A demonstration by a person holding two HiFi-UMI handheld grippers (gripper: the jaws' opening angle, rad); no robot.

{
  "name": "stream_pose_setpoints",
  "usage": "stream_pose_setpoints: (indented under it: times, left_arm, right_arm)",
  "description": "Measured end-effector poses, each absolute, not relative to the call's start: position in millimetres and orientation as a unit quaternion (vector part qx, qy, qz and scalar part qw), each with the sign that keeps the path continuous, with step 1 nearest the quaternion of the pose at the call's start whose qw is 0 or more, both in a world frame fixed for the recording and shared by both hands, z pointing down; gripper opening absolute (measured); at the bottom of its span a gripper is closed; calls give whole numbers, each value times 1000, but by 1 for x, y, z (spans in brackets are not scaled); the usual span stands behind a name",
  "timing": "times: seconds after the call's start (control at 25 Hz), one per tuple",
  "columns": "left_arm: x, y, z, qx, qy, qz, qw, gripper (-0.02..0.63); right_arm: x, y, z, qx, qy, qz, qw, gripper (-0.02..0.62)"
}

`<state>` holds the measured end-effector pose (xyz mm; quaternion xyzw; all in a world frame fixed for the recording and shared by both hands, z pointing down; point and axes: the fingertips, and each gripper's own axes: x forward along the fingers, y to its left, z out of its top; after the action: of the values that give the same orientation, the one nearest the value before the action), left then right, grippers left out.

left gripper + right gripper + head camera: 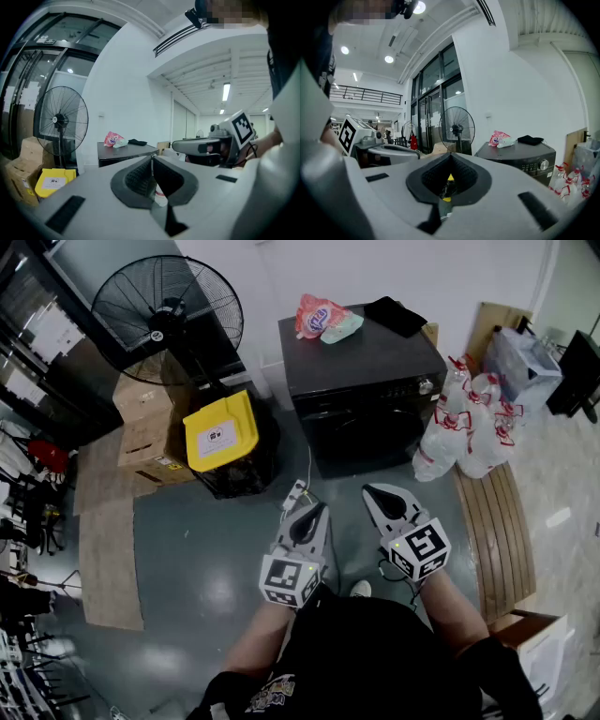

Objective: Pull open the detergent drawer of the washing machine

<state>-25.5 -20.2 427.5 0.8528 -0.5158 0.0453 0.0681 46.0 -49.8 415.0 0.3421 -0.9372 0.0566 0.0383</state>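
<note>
The dark washing machine (pixel 361 381) stands against the far wall, its control strip (pixel 398 390) along the top front. The right gripper view shows its dial (pixel 543 164); I cannot make out the drawer's outline. A pink bag (pixel 319 317) and a black cloth (pixel 394 315) lie on its lid. Both grippers hover side by side over the floor, well short of the machine and pointing toward it. My left gripper (pixel 314 507) is shut with nothing in it. My right gripper (pixel 373 491) is also shut and empty. Each gripper view shows its own jaws closed, left (pixel 152 161) and right (pixel 450 159).
A standing fan (pixel 167 320), cardboard boxes (pixel 150 437) and a black bin with a yellow lid (pixel 220 432) stand left of the machine. Bagged plastic bottles (pixel 469 427) lean against its right side. A wooden slatted bench (pixel 497 531) runs along the right.
</note>
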Motion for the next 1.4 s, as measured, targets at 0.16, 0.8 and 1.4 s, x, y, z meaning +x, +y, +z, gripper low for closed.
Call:
stream_pose_setpoints:
  times: [0.16, 0.8, 1.4]
  left_arm:
    - [-28, -20, 429, 852, -516, 44, 70, 14]
    - [-55, -30, 430, 858, -508, 30, 69, 144]
    - [-110, -77, 441, 876, -475, 19, 78, 265]
  right_arm:
    - [45, -50, 417, 343, -937, 58, 40, 6]
    - [21, -65, 420, 352, -930, 102, -2, 105]
    - [-22, -126, 440, 403, -893, 193, -42, 270]
